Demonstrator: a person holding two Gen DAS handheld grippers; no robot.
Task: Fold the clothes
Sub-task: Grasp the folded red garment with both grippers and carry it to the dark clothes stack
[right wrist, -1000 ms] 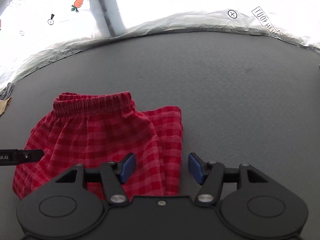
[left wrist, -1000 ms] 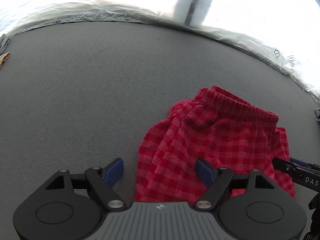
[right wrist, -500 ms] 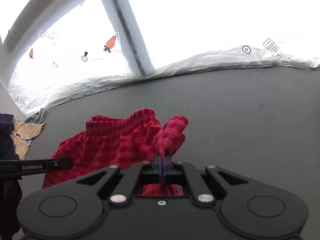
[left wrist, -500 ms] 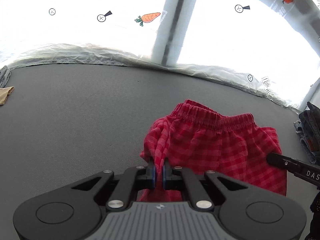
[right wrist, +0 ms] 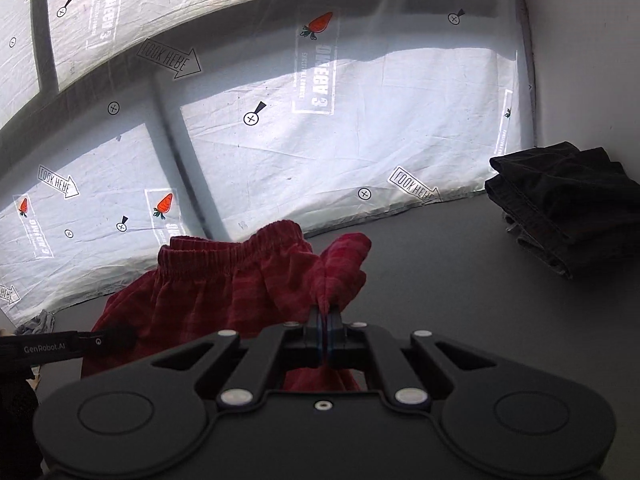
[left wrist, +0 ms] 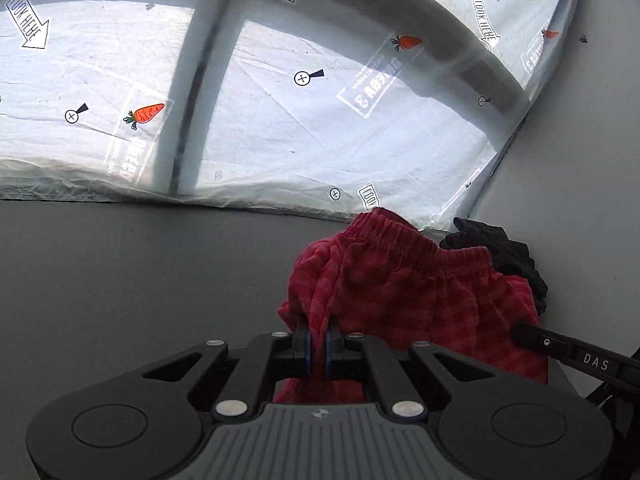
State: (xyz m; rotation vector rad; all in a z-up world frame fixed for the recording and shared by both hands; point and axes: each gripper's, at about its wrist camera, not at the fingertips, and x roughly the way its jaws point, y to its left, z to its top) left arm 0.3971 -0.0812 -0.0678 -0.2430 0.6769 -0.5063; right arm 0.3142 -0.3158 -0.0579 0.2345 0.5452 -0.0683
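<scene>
1. Left gripper [left wrist: 316, 334]: jaws clamped on a bunched edge of the red checked shorts [left wrist: 400, 292]; the blue pads pinch the cloth between them.
2. Right gripper [right wrist: 325, 330]: jaws pressed together on another bunch of the same shorts [right wrist: 224, 292], with a flap of cloth standing up at 12 o'clock of the fingertips.
3. Shorts hang between the two grippers, with the elastic waistband [left wrist: 404, 236] on the far side. In the left wrist view they fill the 1 to 3 o'clock area. In the right wrist view they spread toward 9 to 11 o'clock.
4. Each view catches the other gripper's finger at the frame edge: 3 o'clock in the left view, 9 o'clock in the right.
5. Grey tabletop [left wrist: 140, 272] lies below.
6. Dark folded garments [right wrist: 568, 208] sit on the table at 2 o'clock in the right view, well apart from the shorts.
7. White printed sheet [right wrist: 360, 120] with carrots and "LOOK HERE" arrows covers the back, at 12 o'clock.
8. Small grey cloth [right wrist: 40, 322] at 9 o'clock by the table's edge, right view.
</scene>
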